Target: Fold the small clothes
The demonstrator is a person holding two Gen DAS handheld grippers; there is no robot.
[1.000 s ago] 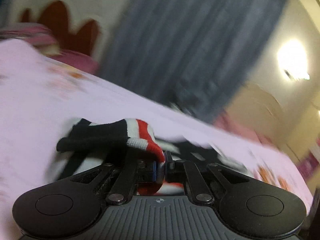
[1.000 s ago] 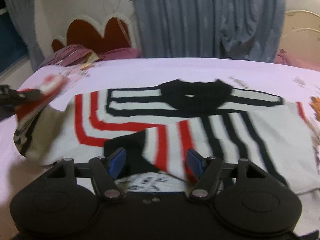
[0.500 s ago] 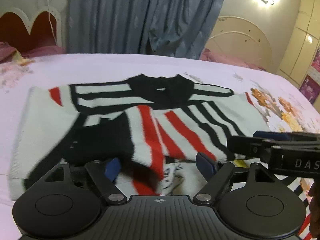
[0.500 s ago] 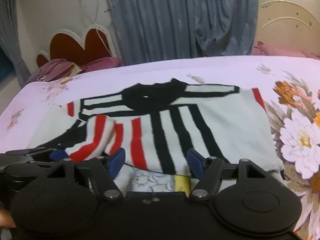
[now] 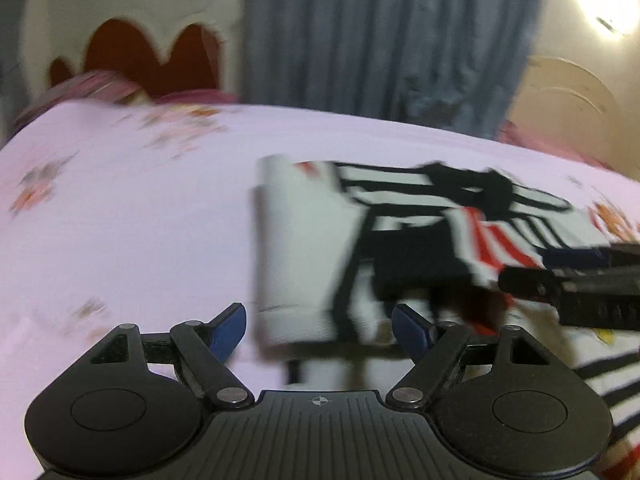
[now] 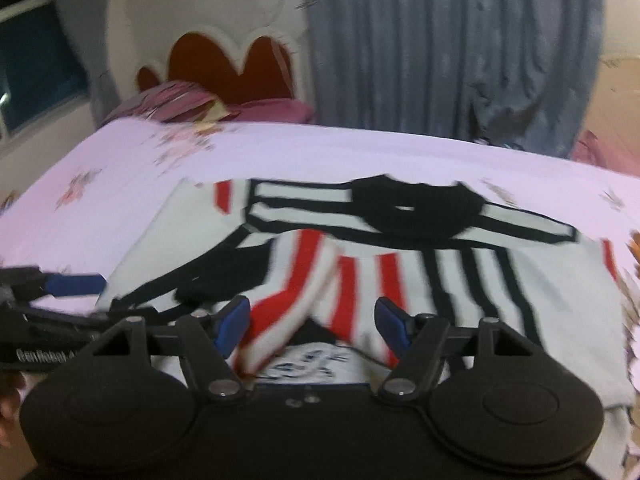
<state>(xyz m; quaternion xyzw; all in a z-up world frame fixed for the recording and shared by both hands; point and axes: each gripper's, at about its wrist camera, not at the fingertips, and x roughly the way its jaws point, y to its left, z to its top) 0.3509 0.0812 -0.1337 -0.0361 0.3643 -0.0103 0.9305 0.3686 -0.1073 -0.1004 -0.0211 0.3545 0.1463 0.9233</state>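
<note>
Striped sweater [image 6: 400, 264] lying flat mid-bed on the pink sheet [image 5: 120, 220], one sleeve folded in across the chest at seven o'clock, left gripper [image 5: 318, 326] and right gripper [image 6: 312, 320] both spread wide, gripping nothing, hovering at the hem, likely lining up another fold.

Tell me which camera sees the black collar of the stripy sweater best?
The right wrist view. There the black collar sits near the middle of the picture, whole, on top of the stripy sweater. In the left wrist view the collar is far off to the right and more smeared by blur.
</note>
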